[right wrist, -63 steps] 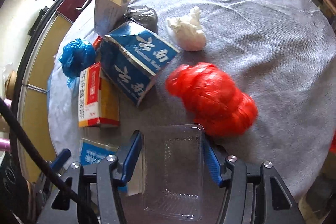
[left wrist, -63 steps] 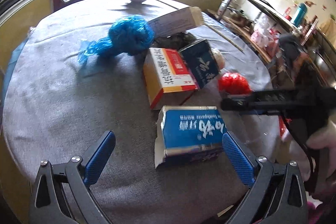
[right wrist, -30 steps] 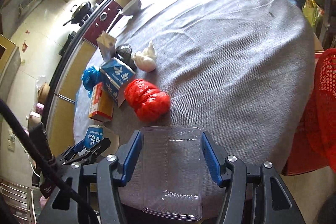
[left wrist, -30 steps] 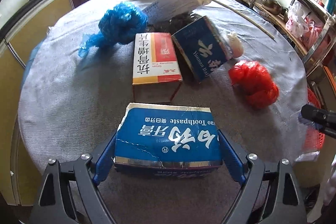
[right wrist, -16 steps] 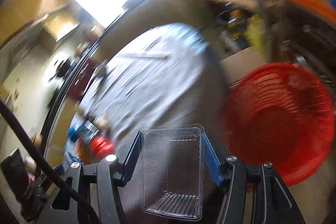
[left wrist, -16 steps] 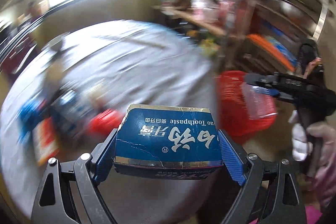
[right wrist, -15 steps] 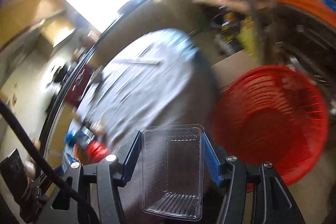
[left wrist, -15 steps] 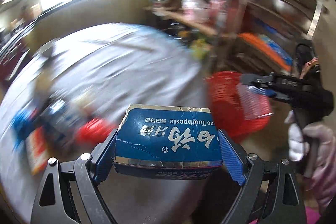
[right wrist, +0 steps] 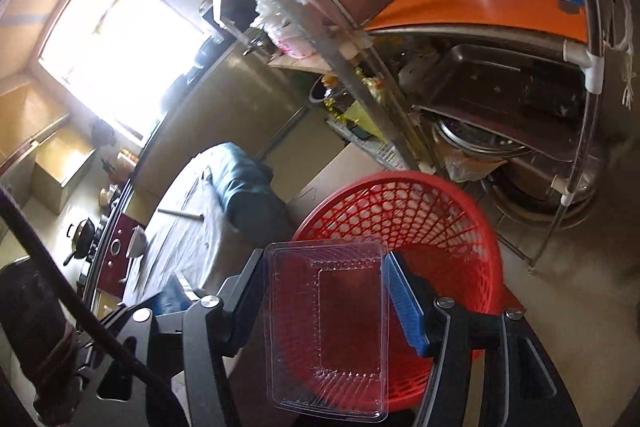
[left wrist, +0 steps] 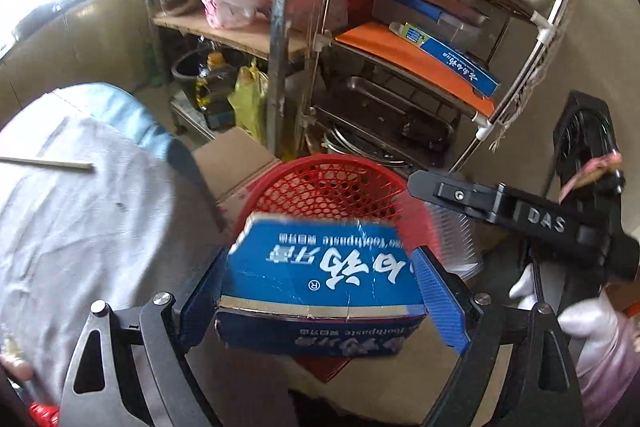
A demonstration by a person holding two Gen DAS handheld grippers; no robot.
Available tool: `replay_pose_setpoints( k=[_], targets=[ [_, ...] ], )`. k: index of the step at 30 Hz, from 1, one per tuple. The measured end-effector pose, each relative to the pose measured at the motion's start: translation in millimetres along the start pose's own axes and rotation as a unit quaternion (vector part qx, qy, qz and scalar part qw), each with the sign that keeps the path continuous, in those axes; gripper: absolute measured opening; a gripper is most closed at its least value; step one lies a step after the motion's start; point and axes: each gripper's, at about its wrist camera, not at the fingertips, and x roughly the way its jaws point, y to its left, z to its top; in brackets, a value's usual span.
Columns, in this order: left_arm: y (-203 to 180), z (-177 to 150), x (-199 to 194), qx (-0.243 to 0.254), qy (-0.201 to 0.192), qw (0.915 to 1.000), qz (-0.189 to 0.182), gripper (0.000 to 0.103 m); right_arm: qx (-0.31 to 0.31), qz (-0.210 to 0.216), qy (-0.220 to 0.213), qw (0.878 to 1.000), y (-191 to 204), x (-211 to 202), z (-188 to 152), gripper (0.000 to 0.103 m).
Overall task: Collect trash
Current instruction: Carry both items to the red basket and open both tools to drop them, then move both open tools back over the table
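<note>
Kitchen shelving of steel rises behind a red mesh basket (right wrist: 420, 227) on the floor. Left tongs (left wrist: 322, 301) are clamped on a blue toothpaste box (left wrist: 320, 279), held above the basket's near rim. Right tongs (right wrist: 324, 307) are opening around a clear plastic tray (right wrist: 326, 335) over the basket. Beside it stands the cloth-covered counter (left wrist: 80, 227).

Left hand-held gripper (left wrist: 320, 291) clamps blue toothpaste box (left wrist: 320, 279) above red mesh basket (left wrist: 320, 187).
</note>
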Motion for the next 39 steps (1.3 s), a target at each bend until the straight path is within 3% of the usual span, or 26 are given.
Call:
replay_pose_setpoints(
  k=[3, 7, 12, 19, 21, 27, 36, 39],
  targets=[
    [1, 7, 10, -0.016, -0.004, 0.9997, -0.015, 0.091, 0.017, 0.005, -0.004, 1.000, -8, 2, 5, 0.071],
    [3, 3, 2, -0.005, -0.009, 0.9999, 0.001, 0.091, 0.034, 0.008, -0.014, 0.999, -13, 1, 11, 0.072],
    [9, -20, -28, 0.014, -0.025, 0.9973, 0.067, 0.091, 0.010, 0.024, -0.012, 1.000, -2, 0, 9, 0.072],
    [36, -89, -92, -0.020, -0.036, 0.9888, 0.144, 0.091, -0.051, 0.067, 0.025, 0.996, 51, 14, -13, 0.072],
    [45, -112, -113, -0.034, -0.045, 0.9824, 0.178, 0.091, -0.071, 0.082, 0.041, 0.993, 73, 21, -24, 0.072],
    [84, -179, -171, -0.119, -0.053, 0.9640, 0.232, 0.091, -0.151, 0.125, 0.073, 0.978, 146, 29, -66, 0.072],
    [157, -261, -237, -0.247, -0.071, 0.9103, 0.325, 0.091, -0.260, 0.143, 0.124, 0.947, 234, 40, -134, 0.072],
    [182, -267, -246, -0.271, -0.080, 0.9012, 0.329, 0.091, -0.281, 0.150, 0.139, 0.938, 257, 45, -149, 0.072]
  ],
)
